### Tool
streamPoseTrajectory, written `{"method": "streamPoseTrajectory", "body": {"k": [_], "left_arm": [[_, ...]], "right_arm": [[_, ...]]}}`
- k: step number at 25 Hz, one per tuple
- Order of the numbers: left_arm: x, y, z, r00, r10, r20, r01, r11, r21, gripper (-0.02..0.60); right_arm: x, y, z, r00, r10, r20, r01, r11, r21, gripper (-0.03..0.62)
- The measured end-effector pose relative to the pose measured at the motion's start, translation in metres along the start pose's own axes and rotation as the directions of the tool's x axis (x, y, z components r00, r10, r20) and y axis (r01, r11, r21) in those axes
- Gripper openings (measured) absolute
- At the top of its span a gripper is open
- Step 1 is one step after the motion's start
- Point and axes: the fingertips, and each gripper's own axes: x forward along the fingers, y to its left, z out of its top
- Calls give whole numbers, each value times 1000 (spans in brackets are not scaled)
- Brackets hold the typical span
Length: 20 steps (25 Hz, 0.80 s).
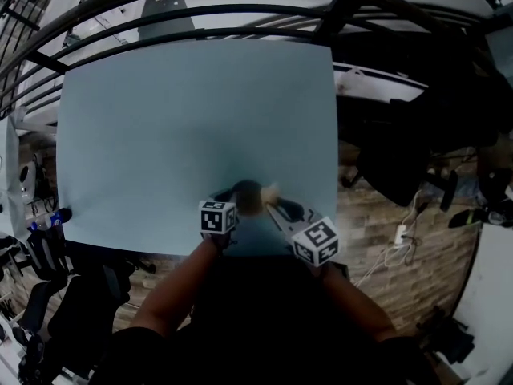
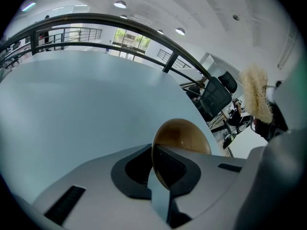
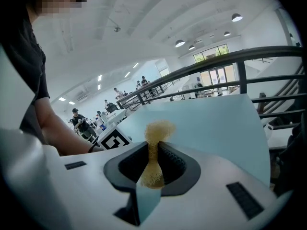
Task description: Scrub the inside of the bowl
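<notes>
Left tongs [image 2: 160,169] are clamped on the rim of the brown bowl [image 2: 184,134], at the near edge of the pale blue worktop [image 1: 192,119]. Right tongs [image 3: 152,164] pinch a yellowish scrubbing sponge [image 3: 156,131] just beside the bowl.

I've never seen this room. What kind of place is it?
Probably a big open office or lab hall: black railing, round ceiling lights, and people at desks far off.
</notes>
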Motion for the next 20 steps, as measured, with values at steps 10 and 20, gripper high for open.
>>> {"method": "streamPoseTrajectory", "body": {"k": [10, 20], "left_arm": [[-37, -43, 24, 995, 46, 91, -52, 997, 65, 8], [-93, -105, 57, 967, 115, 227, -152, 977, 152, 8]], "right_arm": [[-25, 1, -8, 999, -26, -37, 23, 995, -93, 66], [-50, 6, -5, 991, -108, -84, 81, 958, -275, 66]]}}
